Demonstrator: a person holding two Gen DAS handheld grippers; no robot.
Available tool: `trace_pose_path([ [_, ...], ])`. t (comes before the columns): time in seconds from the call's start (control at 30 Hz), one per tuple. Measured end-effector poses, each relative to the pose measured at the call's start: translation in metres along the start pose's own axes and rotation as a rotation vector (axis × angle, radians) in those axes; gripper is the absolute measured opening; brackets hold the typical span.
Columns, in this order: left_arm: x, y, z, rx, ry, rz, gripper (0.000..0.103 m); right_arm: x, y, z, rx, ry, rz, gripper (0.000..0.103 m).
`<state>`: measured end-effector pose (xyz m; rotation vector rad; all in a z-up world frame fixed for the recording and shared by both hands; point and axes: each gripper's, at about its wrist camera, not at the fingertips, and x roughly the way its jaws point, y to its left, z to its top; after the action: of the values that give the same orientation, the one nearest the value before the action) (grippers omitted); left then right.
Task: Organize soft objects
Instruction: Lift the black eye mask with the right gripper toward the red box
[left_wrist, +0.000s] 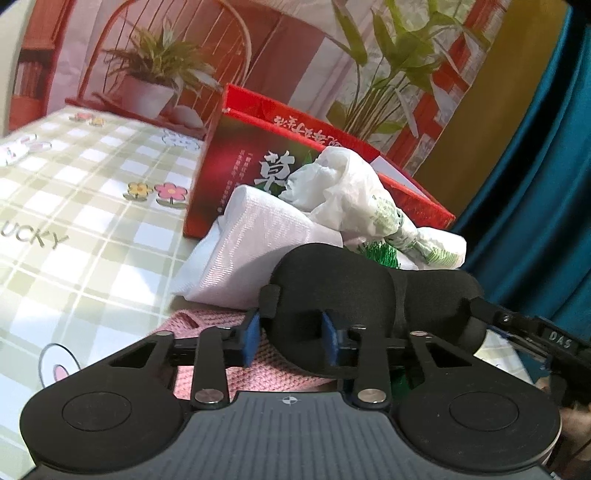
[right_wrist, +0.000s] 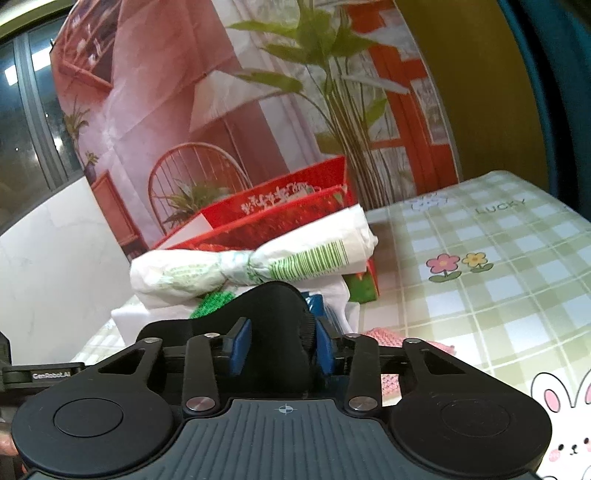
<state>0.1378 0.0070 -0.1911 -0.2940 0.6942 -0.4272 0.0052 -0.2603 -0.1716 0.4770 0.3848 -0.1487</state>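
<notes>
A black padded eye mask (left_wrist: 343, 273) is held between both grippers. My left gripper (left_wrist: 291, 338) is shut on the mask's left cup. My right gripper (right_wrist: 280, 349) is shut on the other cup of the mask (right_wrist: 275, 317); its body shows at the right of the left wrist view (left_wrist: 535, 339). Behind the mask lie a folded white cloth (left_wrist: 255, 240), a knotted white plastic bag with green print (left_wrist: 354, 195) (right_wrist: 258, 262) and a green cloth (right_wrist: 212, 301). A pink knitted cloth (left_wrist: 207, 321) (right_wrist: 391, 338) lies under the grippers.
A red open cardboard box (left_wrist: 236, 173) (right_wrist: 280, 218) stands behind the pile on the green checked tablecloth (left_wrist: 81, 206) (right_wrist: 491, 266). A printed backdrop stands at the back, and a teal curtain (left_wrist: 546, 192) hangs to the right.
</notes>
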Motion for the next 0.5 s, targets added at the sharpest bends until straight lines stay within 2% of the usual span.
trace_pose_path([
  [0.1,-0.0039,-0.0018,-0.0001,0.020,-0.009,0.006,0.022,-0.0068,0.0019,-0.0011,-0.003,-0.011,-0.008,0.026],
  [0.17,-0.0070,-0.0028,0.0006,0.030,-0.018,-0.003,0.020,-0.0099,0.0036,-0.0023,-0.007,-0.020,-0.014,0.024],
  [0.5,-0.0048,-0.0054,-0.0015,0.041,-0.012,0.006,0.019,-0.0108,0.0095,-0.0101,-0.039,-0.021,-0.050,0.019],
])
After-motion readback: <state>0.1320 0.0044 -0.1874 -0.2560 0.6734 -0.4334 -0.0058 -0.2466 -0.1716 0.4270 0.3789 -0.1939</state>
